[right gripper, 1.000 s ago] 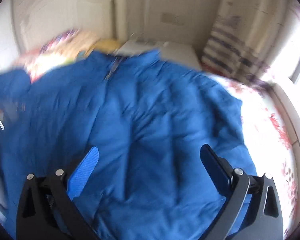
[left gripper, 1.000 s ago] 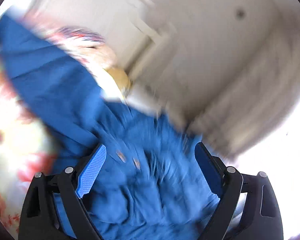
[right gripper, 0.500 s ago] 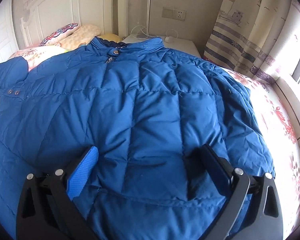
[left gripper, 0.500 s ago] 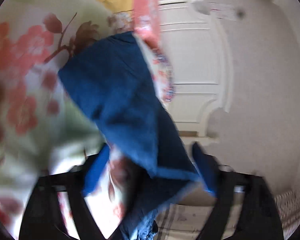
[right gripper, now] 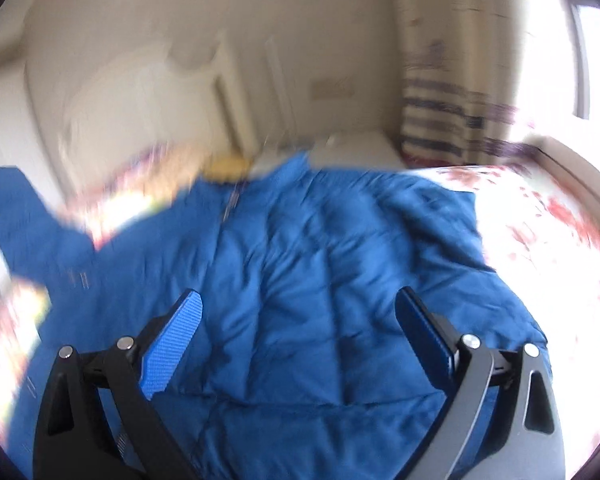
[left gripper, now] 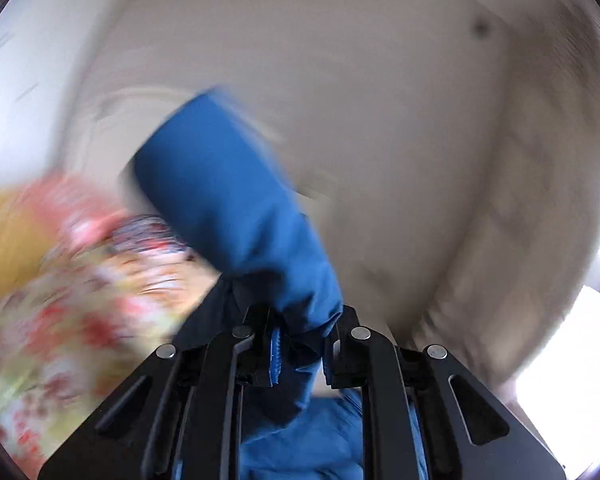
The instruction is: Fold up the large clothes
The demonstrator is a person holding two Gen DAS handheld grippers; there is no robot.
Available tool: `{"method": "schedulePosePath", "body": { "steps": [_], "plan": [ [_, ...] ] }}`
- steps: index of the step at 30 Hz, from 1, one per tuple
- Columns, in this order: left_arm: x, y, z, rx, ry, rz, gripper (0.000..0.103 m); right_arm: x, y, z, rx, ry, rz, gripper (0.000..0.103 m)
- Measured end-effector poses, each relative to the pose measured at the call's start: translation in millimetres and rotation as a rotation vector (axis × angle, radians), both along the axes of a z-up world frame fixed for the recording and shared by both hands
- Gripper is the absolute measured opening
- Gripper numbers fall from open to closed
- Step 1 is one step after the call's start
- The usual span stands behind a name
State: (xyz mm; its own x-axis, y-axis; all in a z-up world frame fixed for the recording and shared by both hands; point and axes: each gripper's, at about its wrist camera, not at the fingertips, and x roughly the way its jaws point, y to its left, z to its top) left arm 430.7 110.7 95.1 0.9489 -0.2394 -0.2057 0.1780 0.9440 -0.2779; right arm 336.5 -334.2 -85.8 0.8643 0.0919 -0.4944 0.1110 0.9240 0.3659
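A big blue quilted jacket lies spread on a floral bed, collar toward the headboard. In the right wrist view my right gripper hovers open above its middle, nothing between the blue pads. One blue sleeve rises at the far left. In the left wrist view my left gripper is shut on that sleeve, which sticks up and away from the pinched jaws, lifted off the bed. Both views are blurred by motion.
The floral bedsheet shows to the right of the jacket and at lower left in the left wrist view. A white headboard, a nightstand and a striped curtain stand behind the bed.
My left gripper has closed on the blue sleeve and lifted it up from the bed. The right gripper has swung and risen over the jacket, staying open.
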Motion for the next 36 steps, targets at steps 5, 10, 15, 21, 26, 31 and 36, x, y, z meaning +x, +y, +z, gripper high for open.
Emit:
{"method": "schedulePosePath", "body": {
  "steps": [5,10,15,21,26,31,36],
  "plan": [
    [15,-188,-81,0.343,0.176,-0.269,0.025,-20,-40,-2,0.181,-0.099,-0.107,0.096],
    [12,-279,-210,0.676,0.415,-0.395,0.069,-38,-70,-9,0.333,-0.168,-0.166,0.096],
    [-14,-260,-192,0.657,0.327,-0.377,0.082,-35,-73,-12,0.348,-0.162,-0.162,0.096],
    [-57,-114,-129,0.216,0.259,-0.108,0.090,-36,-67,-11,0.323,-0.164,-0.147,0.096],
    [-56,-32,-191,0.138,0.515,0.124,0.071,-36,-66,-12,0.319,-0.158,-0.143,0.096],
    [-41,1,-213,0.115,0.596,0.162,0.070,-30,-52,-7,0.236,-0.136,-0.112,0.096],
    [-18,-16,-217,0.232,0.645,0.197,0.073,-25,-38,-5,0.164,-0.115,-0.080,0.096]
  ]
}}
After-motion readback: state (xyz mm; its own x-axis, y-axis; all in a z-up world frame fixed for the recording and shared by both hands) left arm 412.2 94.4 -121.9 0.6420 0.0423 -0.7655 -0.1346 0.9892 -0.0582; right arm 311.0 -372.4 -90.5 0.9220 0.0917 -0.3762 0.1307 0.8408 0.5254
